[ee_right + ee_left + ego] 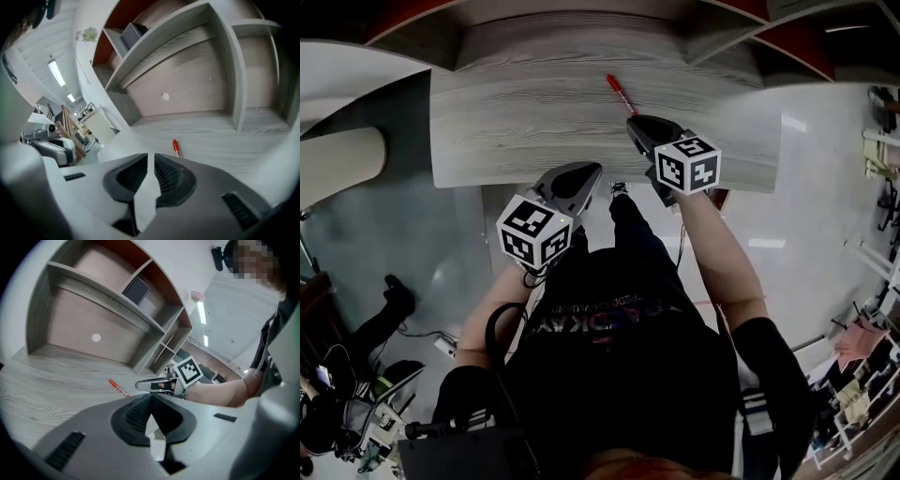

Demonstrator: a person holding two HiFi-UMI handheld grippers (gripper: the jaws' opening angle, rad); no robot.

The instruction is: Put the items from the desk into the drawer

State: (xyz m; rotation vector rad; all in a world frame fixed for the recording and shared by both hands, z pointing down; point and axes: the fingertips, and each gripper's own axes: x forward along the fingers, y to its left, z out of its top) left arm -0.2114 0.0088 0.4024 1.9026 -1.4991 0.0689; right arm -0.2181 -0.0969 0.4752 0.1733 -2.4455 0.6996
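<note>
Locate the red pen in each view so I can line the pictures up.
Head view: the red pen lies upper centre on the desk top, just beyond the tip of the right gripper.
Left gripper view: the pen is left of centre, on the desk ahead of the jaws.
Right gripper view: the pen is just right of centre, ahead of the jaws.
Shared landmark: the grey wood-grain desk top under it.

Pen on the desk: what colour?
Red pen, lying on the grey wood-grain desk; shows best in the right gripper view.
</note>
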